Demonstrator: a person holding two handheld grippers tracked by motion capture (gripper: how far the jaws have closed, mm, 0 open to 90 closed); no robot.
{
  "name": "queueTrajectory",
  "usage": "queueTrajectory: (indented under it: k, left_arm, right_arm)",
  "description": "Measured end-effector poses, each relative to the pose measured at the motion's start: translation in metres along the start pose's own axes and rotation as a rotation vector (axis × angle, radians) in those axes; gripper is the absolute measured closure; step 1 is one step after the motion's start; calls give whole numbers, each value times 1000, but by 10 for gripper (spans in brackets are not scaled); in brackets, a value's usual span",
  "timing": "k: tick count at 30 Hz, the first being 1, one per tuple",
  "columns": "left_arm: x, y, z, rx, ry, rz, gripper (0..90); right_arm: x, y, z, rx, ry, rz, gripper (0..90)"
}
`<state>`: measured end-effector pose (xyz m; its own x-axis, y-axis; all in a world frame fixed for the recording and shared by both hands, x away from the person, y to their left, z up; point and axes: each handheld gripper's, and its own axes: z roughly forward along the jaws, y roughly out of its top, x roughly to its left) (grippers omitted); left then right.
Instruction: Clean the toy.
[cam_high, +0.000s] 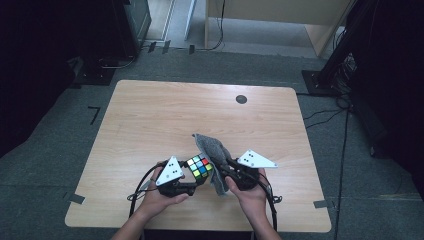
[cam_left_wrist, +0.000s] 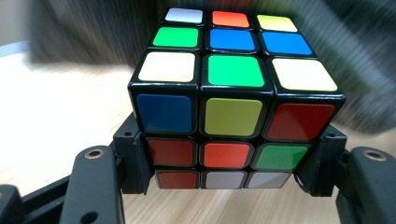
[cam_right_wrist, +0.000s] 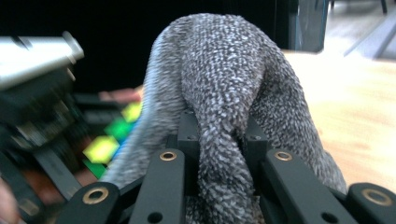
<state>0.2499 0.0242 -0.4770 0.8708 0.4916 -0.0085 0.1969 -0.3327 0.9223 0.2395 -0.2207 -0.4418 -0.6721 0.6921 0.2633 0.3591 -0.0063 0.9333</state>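
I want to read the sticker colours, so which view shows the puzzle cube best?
The left gripper view: the cube is close and sharp, clamped in the left gripper. The high view shows it small, and the right gripper view shows blurred stickers beside the grey cloth.

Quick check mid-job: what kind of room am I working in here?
Probably a lab or recording studio, not a home: a bare wooden table on grey carpet with tape marks, loose cables on the floor, and a black equipment stand beside it.
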Motion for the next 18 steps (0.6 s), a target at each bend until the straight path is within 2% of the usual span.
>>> queueTrajectory:
  k: [4,6,8,10,12,14,16,18]
  left_arm:
    - [1,1,-2,-10,6,-20,339]
    - [3,3,-6,-38,0,-44,339]
    - [3,5,-8,-47,-1,-46,339]
    - [4,5,-9,-50,-5,-50,339]
    - [4,4,-7,-32,1,-42,339]
    - [4,3,-6,-19,6,-38,339]
    - [4,2,-6,-17,21,-31,339]
    - [7,3,-9,-32,17,-46,339]
  right_arm:
    - [0,-6,3,-6,-14,15,769]
    - [-3,-12,7,46,-28,22,770]
    - [-4,-15,9,65,-30,37,770]
    - [-2,-10,5,54,-17,28,771]
    - [2,-2,0,11,6,8,770]
    - [4,2,-3,-18,20,10,770]
    - [2,-1,-1,-3,16,9,769]
    - [-2,-8,5,42,9,29,769]
